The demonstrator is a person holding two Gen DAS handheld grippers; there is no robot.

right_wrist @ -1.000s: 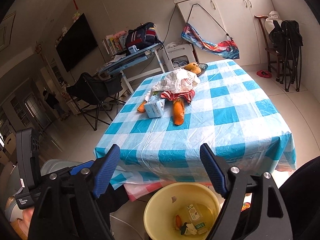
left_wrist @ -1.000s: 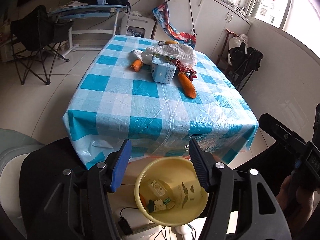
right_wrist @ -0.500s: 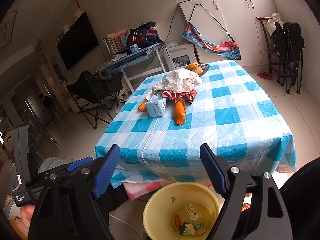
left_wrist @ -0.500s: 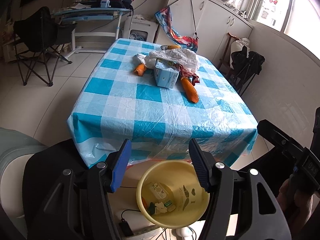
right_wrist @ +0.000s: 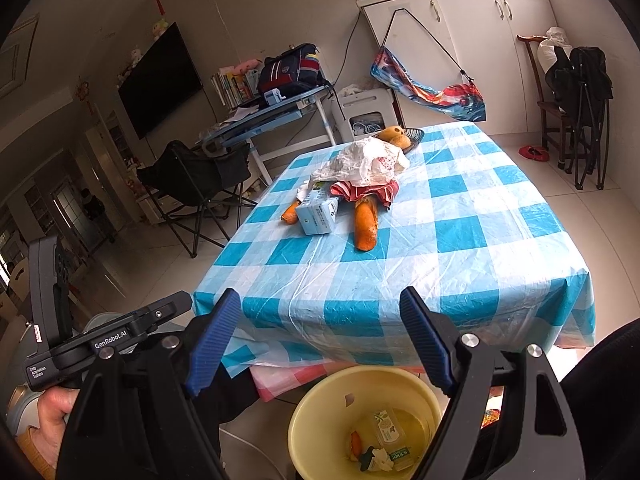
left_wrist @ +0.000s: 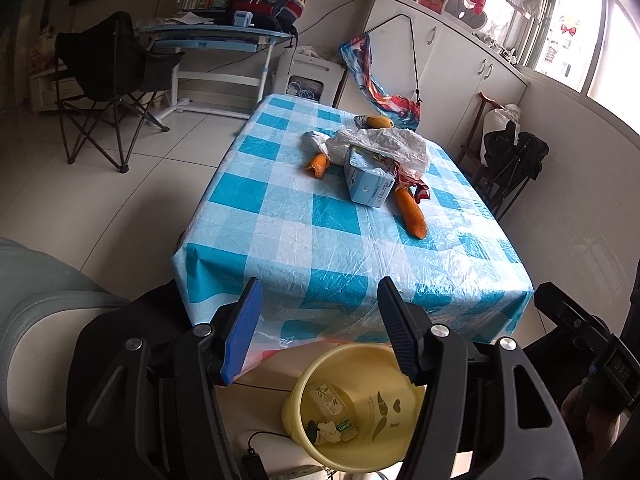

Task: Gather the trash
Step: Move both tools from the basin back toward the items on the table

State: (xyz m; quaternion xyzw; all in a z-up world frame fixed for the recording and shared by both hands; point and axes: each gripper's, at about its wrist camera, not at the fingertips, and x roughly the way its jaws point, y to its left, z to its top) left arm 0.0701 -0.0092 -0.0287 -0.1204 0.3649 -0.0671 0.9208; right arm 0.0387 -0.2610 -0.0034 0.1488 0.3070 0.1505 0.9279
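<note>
Both grippers hang just off the near edge of the checked surface (left_wrist: 304, 248), each tilted down over the yellow bin (right_wrist: 332, 404) on the floor below. The left gripper (left_wrist: 318, 326) has its fingers (left_wrist: 244, 328) spread with nothing between them; the right gripper (right_wrist: 320, 338) stands wider, fingers (right_wrist: 214, 340) apart and likewise empty.

The right wrist view looks straight down into the bin: a small bottle, an orange scrap and crumpled wrappers lie at the bottom. From the left wrist the same bin (left_wrist: 304, 384) sits at 6 o'clock, half masked by the right-hand finger, so only the bottle and a bit of wrapper show. Only the right view catches the other tool at 8 o'clock, gripped by a hand (right_wrist: 52, 412) at the frame corner. The left view returns the favour at 4 o'clock with the right hand (left_wrist: 588, 420), mostly cut off.

Up on the surface, at 12 o'clock and well apart from both grippers, the remaining litter sits in a cluster: a pale blue carton (left_wrist: 368, 182), a crumpled white plastic bag (left_wrist: 384, 144) draped over it, and an orange plush toy (left_wrist: 412, 212) whose body is buried under the bag. The right view shows its red skirt and head by a dark dish; the left shows barely either. The print on the carton is too small to read.
</note>
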